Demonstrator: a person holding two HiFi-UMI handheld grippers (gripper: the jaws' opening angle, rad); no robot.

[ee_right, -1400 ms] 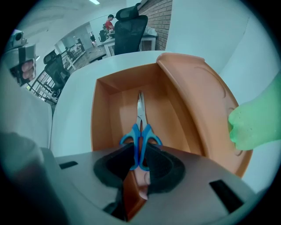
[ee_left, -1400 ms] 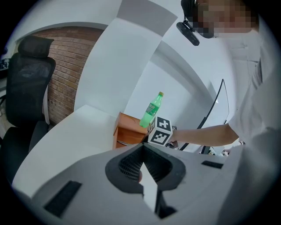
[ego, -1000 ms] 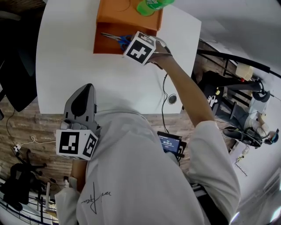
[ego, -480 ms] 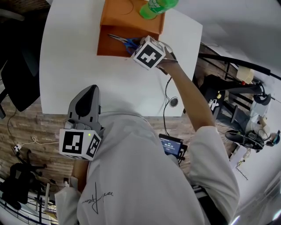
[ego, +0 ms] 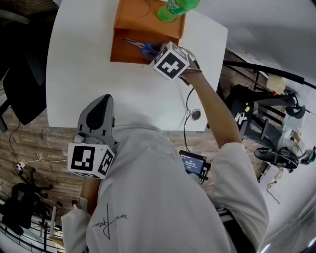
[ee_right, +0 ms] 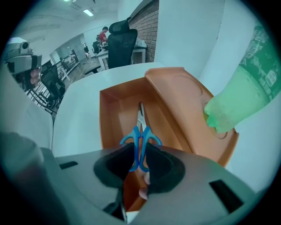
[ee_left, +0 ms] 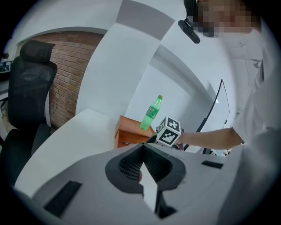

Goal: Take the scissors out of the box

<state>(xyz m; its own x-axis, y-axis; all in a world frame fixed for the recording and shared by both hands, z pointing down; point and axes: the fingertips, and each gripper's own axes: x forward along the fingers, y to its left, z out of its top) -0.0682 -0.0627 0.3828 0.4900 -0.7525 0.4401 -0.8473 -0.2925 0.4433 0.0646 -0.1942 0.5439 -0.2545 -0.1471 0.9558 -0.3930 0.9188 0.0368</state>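
An orange box stands at the table's far side, and its open compartment faces me. The scissors lie in it, blue handles near me and blades pointing away. My right gripper points steeply down into the box, its pads closed on the lower part of the handles. In the head view its marker cube hides the jaws. My left gripper hangs shut and empty by the table's near edge, far from the box.
A green bottle stands on the box's raised top, just right of the scissors. A black cable and a round grommet lie on the white table. A black office chair stands to the left.
The head view has shifted slightly, so the box and right gripper sit a little further right. The right gripper's cube has turned a bit over the scissors' handles. The left gripper has not moved.
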